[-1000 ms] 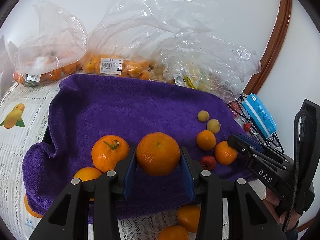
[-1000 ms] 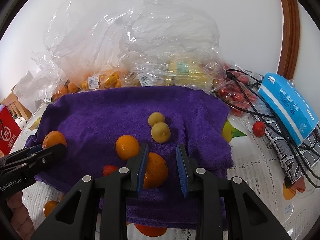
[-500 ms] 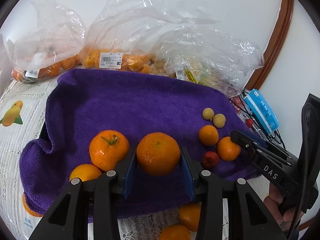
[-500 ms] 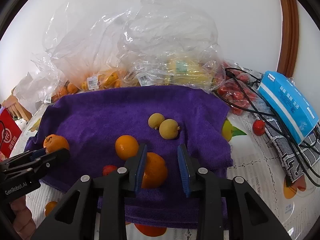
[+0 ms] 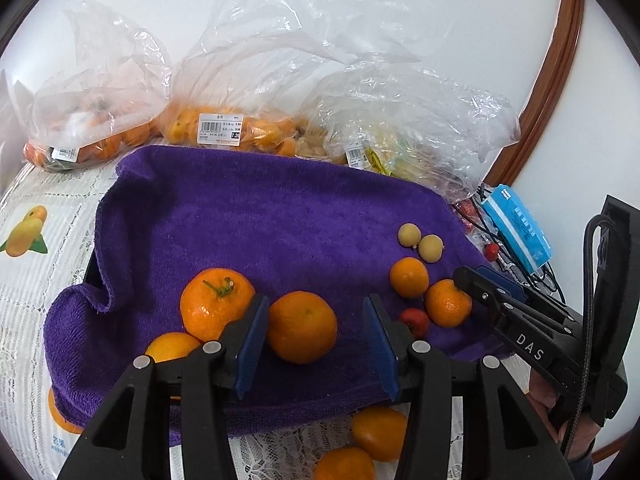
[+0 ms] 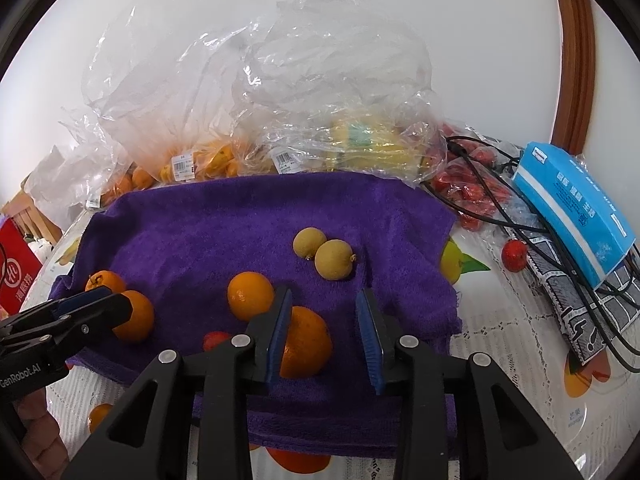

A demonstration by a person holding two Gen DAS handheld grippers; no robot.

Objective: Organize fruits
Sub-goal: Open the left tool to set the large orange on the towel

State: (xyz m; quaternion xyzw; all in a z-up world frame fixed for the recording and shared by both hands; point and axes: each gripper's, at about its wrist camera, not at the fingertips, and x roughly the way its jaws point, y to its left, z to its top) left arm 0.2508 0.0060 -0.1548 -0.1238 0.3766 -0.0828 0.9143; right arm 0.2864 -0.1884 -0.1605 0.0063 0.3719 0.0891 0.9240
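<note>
Several round orange mandarins (image 5: 302, 326) are laid on the purple terry towel (image 5: 260, 232); more remain bagged. Both the left tool (image 5: 316, 336) and the right tool (image 6: 324, 328) have just been spreading, nothing pinched.

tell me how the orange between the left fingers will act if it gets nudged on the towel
The orange is round and sits free, a gap showing at the right finger, so it would probably roll. The purple towel looks soft and nubby, which should slow it. Its skin looks firm, so it likely won't bruise from a light push.

Bare purple towel (image 5: 260, 220) behind oranges (image 5: 218, 304)
</note>
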